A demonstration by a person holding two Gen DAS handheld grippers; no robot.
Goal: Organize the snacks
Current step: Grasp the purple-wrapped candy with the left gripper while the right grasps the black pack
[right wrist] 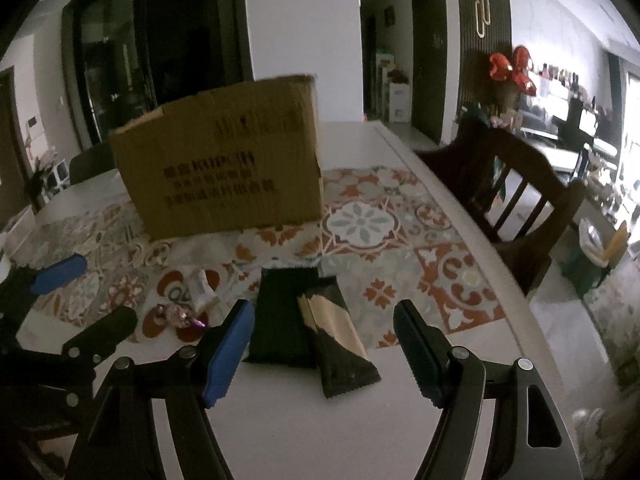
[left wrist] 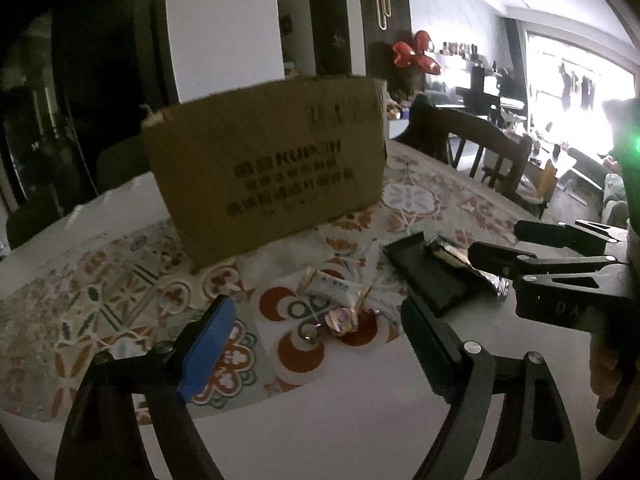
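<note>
Two dark snack packets lie side by side on the table: a plain black packet (right wrist: 284, 316) and a black-and-gold packet (right wrist: 340, 340). My right gripper (right wrist: 324, 354) hovers just above their near ends, open, with nothing between its fingers. To their left lie a white wrapped candy (left wrist: 328, 286) and a small pink wrapped candy (left wrist: 340, 320). My left gripper (left wrist: 320, 344) stands open right in front of these two candies, touching neither. Behind all the snacks stands a brown cardboard box (left wrist: 272, 168) with dark print, its inside hidden. The right gripper (left wrist: 516, 244) also shows at the right of the left wrist view.
A patterned mat (right wrist: 372, 220) covers the white table under the box and snacks. A dark wooden chair (right wrist: 516, 200) stands against the table's right edge. Bare white tabletop (right wrist: 304, 420) lies below the grippers. The room behind is dim, with a bright window far right.
</note>
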